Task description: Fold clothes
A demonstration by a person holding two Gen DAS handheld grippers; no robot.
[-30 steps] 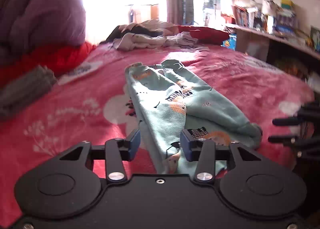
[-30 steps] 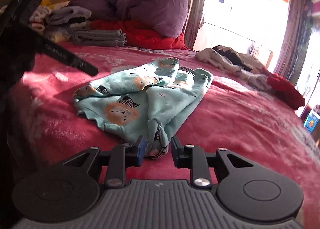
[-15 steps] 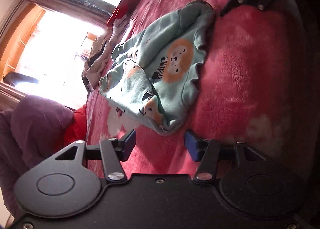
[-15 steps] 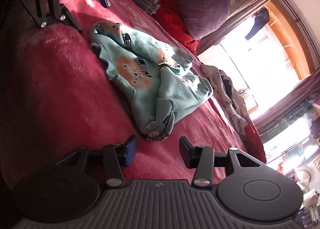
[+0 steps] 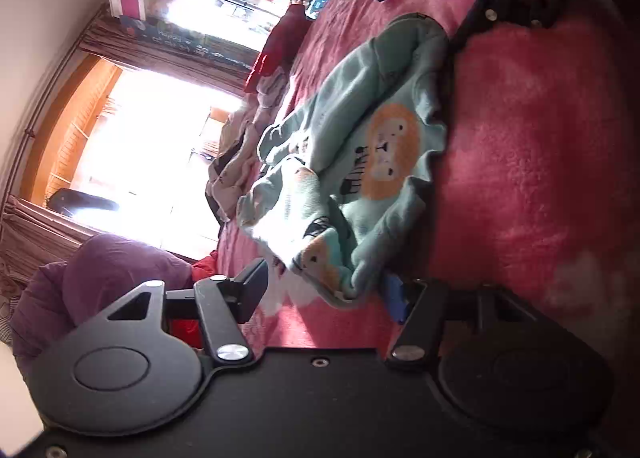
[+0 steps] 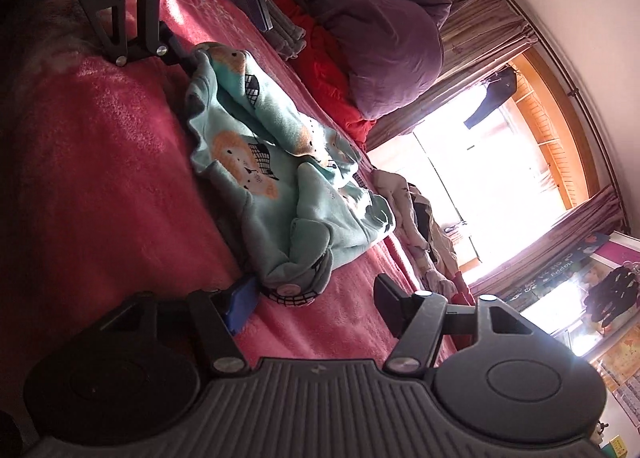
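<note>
Rolled well over since a second ago, both cameras, the bed now running steeply across each view. Spread wider too, the left hand-held gripper (image 5: 324, 294), jaws apart around a rumpled end of the mint-green garment (image 5: 360, 162), blue pad (image 5: 394, 298) just beside the cloth, not clamped on it. Same story on the right hand-held gripper (image 6: 312, 298): jaws wide apart, no longer pinched in on the bunched end of the mint-green garment (image 6: 280, 178), blue pad (image 6: 240, 304) close by the cloth where a small round button (image 6: 287, 290) shows. Lying loosely doubled over on the red fleece blanket (image 5: 520, 138), lion prints facing up, creased and puckered along the near edge. Seen from the right wrist, the left hand-held gripper at the far end of the garment, one finger at the cloth's edge; contact hard to call. Seen from the left wrist, the right tool's dark frame just past the far end. Further back on the bed, a purple duvet (image 6: 384, 38) heaped against a red cover (image 6: 328, 78), a stack of grey folded clothes (image 6: 288, 34) beside it, and a loose pile of pale laundry (image 6: 404, 198) towards the bright window (image 6: 500, 162).
</note>
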